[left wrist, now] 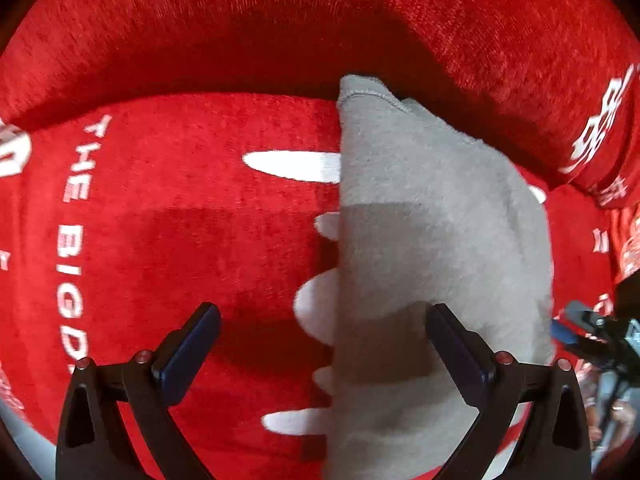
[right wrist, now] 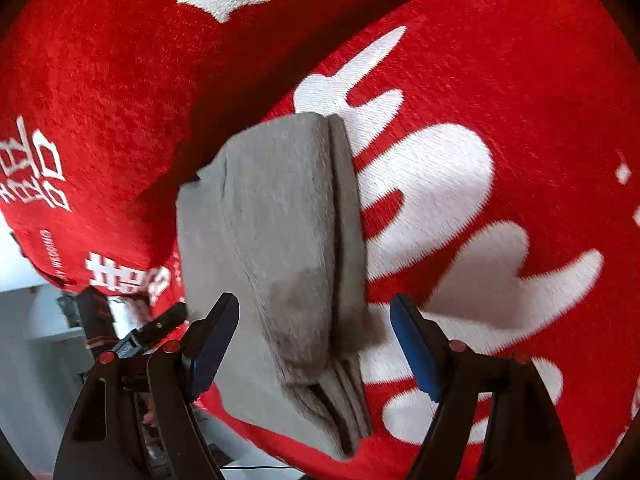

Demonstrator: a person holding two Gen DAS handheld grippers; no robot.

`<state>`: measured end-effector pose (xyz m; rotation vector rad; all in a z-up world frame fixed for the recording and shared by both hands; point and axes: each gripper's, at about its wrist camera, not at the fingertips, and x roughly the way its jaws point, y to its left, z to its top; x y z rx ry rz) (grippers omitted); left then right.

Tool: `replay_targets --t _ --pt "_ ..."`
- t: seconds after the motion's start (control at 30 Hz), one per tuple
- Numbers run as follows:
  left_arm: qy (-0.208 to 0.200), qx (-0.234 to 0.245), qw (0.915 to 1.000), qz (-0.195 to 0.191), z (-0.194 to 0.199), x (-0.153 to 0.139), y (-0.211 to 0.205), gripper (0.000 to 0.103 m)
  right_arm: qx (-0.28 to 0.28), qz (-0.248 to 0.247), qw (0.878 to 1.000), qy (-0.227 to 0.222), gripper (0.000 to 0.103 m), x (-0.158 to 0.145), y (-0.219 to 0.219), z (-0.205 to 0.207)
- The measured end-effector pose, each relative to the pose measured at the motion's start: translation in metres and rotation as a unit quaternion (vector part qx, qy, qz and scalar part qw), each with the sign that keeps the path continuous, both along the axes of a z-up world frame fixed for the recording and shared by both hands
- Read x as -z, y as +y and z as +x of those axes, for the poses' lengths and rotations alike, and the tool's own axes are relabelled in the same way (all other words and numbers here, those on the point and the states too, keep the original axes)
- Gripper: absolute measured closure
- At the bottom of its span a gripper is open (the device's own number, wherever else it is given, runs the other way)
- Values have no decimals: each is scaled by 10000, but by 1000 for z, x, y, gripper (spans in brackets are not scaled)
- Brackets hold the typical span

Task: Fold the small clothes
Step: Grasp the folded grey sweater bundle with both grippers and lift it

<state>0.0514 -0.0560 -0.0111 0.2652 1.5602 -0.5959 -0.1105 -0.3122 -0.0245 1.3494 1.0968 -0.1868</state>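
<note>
a folded grey garment (left wrist: 432, 240) is laid flat on a red cloth (left wrist: 168, 220) printed with white lettering, its straight folded edge seen running top to bottom in the left wrist view and its stacked, layered edges shown on the right side in the right wrist view. the left gripper (left wrist: 322, 354) is held with jaws spread wide above that straight edge, nothing pinched, with bare red cloth left free on its left side. the right gripper (right wrist: 316, 346) is likewise seen wide apart over the garment's near end, nothing clamped, and the cloth's edge is met at lower left.

Red plush cover (left wrist: 168, 240) with white lettering fills the view; possibly pale floor (right wrist: 36, 360) beyond.
</note>
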Motion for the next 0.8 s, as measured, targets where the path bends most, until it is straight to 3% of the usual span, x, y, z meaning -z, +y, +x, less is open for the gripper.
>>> replay_targets --t 0.2,0.37,0.57,0.7,0.73,0.77,0.8 --pt "510 33 9976 -476 15 18 -10 0 -186 603 9973 -364 22 26 -7 15" --pt "879 422 9925 -736 8 34 -40 0 -428 759 9933 -762 19 31 -7 35" --pt "695 606 9938 -627 -6 39 -64 0 -896 852 9864 -1084 16 34 10 66" --pt "730 628 9931 -676 -4 37 -60 0 -738 891 9873 -1086 17 36 12 69" --pt "702 638 9932 -678 -5 35 -60 2 -683 926 9880 -1030 18 37 11 68" --pt "663 631 9935 -681 -5 34 -59 6 -663 951 9885 -970 28 38 10 67" --pt "633 616 9934 -728 -5 30 -56 12 -669 978 9889 -896 54 40 11 66"
